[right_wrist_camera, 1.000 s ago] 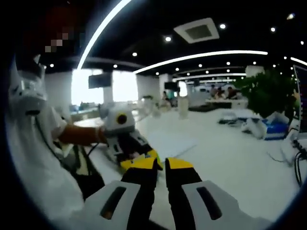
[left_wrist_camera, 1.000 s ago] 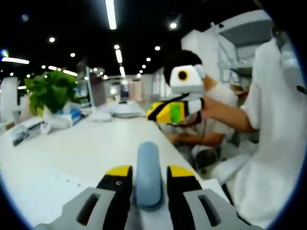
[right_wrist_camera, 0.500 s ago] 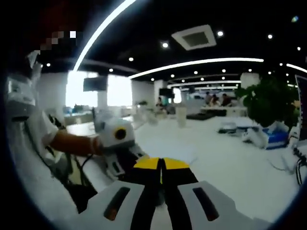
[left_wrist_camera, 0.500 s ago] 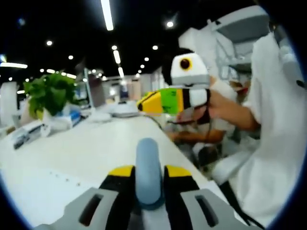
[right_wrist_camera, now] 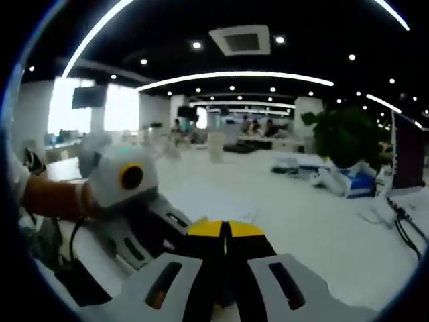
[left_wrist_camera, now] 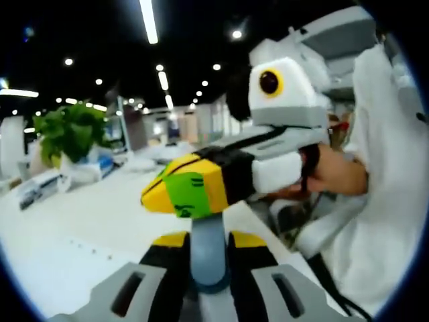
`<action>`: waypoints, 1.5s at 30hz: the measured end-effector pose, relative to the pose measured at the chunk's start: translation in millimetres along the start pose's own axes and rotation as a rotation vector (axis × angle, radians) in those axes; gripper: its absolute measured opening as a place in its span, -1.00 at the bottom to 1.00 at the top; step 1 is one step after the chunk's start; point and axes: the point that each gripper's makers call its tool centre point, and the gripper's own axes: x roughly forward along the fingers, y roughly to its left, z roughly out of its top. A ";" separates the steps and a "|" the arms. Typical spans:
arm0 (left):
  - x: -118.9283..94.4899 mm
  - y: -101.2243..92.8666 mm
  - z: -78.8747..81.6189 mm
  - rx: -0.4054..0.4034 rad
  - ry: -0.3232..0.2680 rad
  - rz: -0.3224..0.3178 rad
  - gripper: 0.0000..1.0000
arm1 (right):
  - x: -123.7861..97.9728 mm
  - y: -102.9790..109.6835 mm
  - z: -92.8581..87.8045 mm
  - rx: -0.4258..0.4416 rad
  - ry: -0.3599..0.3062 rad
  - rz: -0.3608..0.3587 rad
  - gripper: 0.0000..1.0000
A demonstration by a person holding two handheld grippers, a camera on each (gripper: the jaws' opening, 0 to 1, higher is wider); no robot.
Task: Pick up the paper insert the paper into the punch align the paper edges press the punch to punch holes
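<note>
Punch handle (left_wrist_camera: 206,255), blue-grey, stands gripped between the left tongs (left_wrist_camera: 206,243) at the white tabletop's (left_wrist_camera: 94,215) near edge, while the right tongs (left_wrist_camera: 184,194), jaws pressed together, rest on its top, broad bare tabletop beyond.

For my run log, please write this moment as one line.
left gripper: shut on blue-grey rounded punch lever | right gripper: shut, tips above lever top

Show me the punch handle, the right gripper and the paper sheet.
punch handle (left_wrist_camera: 208,258): left gripper view, blue-grey shaft between the jaws.
right gripper (left_wrist_camera: 175,194): left gripper view, yellow-green tip.
paper sheet (right_wrist_camera: 208,194): right gripper view, flat top.
</note>
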 end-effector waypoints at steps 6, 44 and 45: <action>0.4 0.5 0.0 -0.003 0.000 -0.001 -0.51 | 1.2 -6.0 0.3 0.048 -0.034 -0.033 -0.92; -0.2 -1.1 -0.4 -0.007 0.001 -0.007 -0.51 | -2.7 -22.4 -21.9 0.337 -0.212 -0.135 -0.94; -0.2 -1.3 -0.3 -0.007 0.001 -0.007 -0.51 | -4.0 -20.8 -16.5 0.329 -0.216 -0.130 -0.94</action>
